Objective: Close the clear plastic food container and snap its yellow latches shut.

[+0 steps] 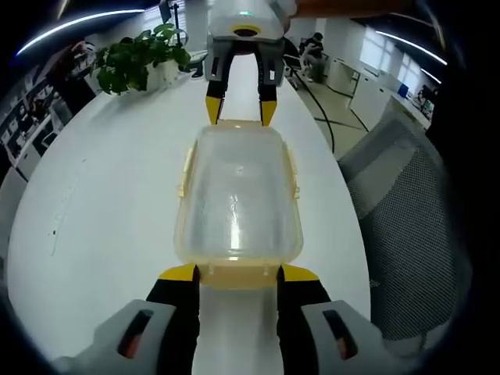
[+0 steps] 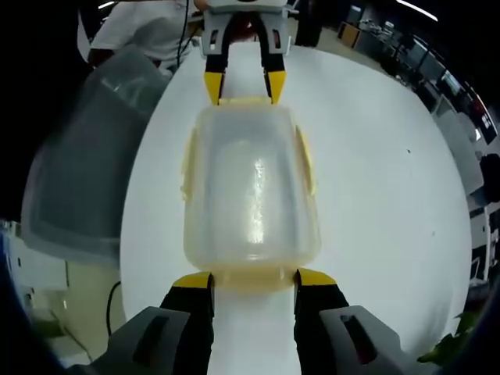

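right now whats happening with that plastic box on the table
A person is working a clear plastic food container on a white table with two handheld grippers, one at each short end. The left gripper sits with its jaws open at the near end latch, and the right gripper does the same at the opposite end. The lid is on the box; whether the yellow latches are snapped shut cannot be told.

Bright overhead strip lights, glare on lid (image 2: 251,187), fisheye-warped edges

Both grippers (image 1: 238,273) (image 2: 254,280): grey bodies, black jaws, yellow tips.
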`<state>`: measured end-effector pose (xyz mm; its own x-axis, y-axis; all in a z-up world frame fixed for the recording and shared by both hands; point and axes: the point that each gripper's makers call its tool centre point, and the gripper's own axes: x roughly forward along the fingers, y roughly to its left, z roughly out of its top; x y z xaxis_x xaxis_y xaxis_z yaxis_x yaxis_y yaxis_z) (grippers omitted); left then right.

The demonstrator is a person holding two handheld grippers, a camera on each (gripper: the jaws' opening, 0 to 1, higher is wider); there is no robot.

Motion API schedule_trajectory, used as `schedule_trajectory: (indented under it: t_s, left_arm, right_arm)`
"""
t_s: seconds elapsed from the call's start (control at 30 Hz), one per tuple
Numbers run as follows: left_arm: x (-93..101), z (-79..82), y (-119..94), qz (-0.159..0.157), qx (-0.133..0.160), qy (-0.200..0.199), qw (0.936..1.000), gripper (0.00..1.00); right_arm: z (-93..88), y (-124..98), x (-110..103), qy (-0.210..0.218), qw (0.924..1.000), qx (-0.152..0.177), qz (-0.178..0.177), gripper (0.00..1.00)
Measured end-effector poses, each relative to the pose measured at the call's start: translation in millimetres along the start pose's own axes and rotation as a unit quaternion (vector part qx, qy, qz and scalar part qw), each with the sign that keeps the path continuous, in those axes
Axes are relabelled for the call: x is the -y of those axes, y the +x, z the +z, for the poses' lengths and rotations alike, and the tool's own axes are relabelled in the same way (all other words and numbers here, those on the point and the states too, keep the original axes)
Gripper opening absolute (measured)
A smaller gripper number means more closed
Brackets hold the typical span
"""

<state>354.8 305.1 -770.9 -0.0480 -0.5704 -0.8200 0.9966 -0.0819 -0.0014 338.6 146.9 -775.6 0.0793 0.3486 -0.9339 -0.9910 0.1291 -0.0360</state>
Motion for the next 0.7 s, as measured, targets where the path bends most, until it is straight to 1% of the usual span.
schedule_trajectory:
  t_s: [0.27,0.47,0.53,0.63,0.7]
  left_arm:
    - [0.1,0.1,1.1,-0.006,0.002,-0.003,1.0000,0.37]
    - [-0.8,-0.6,1.9,-0.006,0.003,-0.001,1.0000,0.37]
    - [-2.7,-2.6,1.9,0.001,-0.002,0.005,1.0000,0.37]
    - [0.1,-1.8,2.0,-0.005,0.003,0.002,1.0000,0.37]
    - [-0.3,-2.7,2.3,-0.005,0.003,0.002,1.0000,0.37]
  right_arm:
    - [-1.5,1.5,0.2,0.003,1.0000,0.001,0.007,0.39]
    - [-2.0,2.2,0.1,0.004,1.0000,0.003,0.008,0.39]
    - [-1.0,2.7,1.1,0.005,1.0000,0.006,0.005,0.39]
    - [-2.1,6.8,-1.7,0.004,1.0000,0.000,0.009,0.39]
    - [-1.3,5.9,-1.1,0.005,0.9999,0.003,0.009,0.39]
